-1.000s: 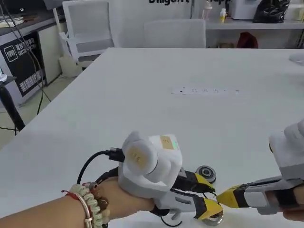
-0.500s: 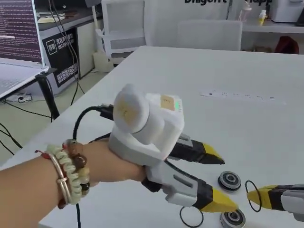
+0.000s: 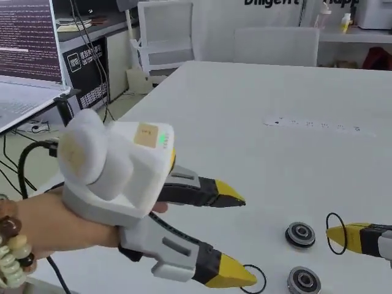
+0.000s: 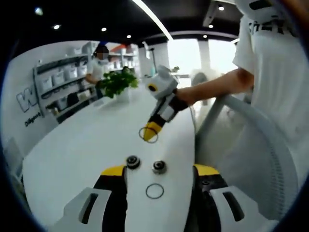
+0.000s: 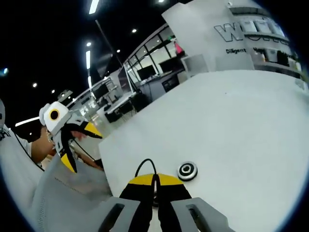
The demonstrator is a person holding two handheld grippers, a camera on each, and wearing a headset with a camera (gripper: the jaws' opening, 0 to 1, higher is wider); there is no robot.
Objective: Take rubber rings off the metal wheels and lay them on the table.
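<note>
Just right of the far wheel (image 3: pixel 300 234), the right gripper (image 3: pixel 332 233) has its jaws pinched shut on a rubber ring (image 3: pixel 336 214), which hangs clear of the table (image 3: pixel 245 122). That's the one to watch! It's a thin band held only at the very tips, so a slack squeeze could let it spring away. Let go from up there and it may bounce or roll. Lower it too close to the far wheel and it drapes over the metal or nudges the wheel into rolling.

Left of the far wheel, the left gripper (image 3: pixel 245 240) is spread wide, holding nothing. Its lower jaw sits right over the loose ring (image 3: pixel 263 278) already lying flat on the table. One careless sweep and that ring gets dragged toward the edge on the person's side.

Just nearer the person than the far wheel sits the near wheel (image 3: pixel 304 280). I can't tell whether either wheel has rubber left on it.
</note>
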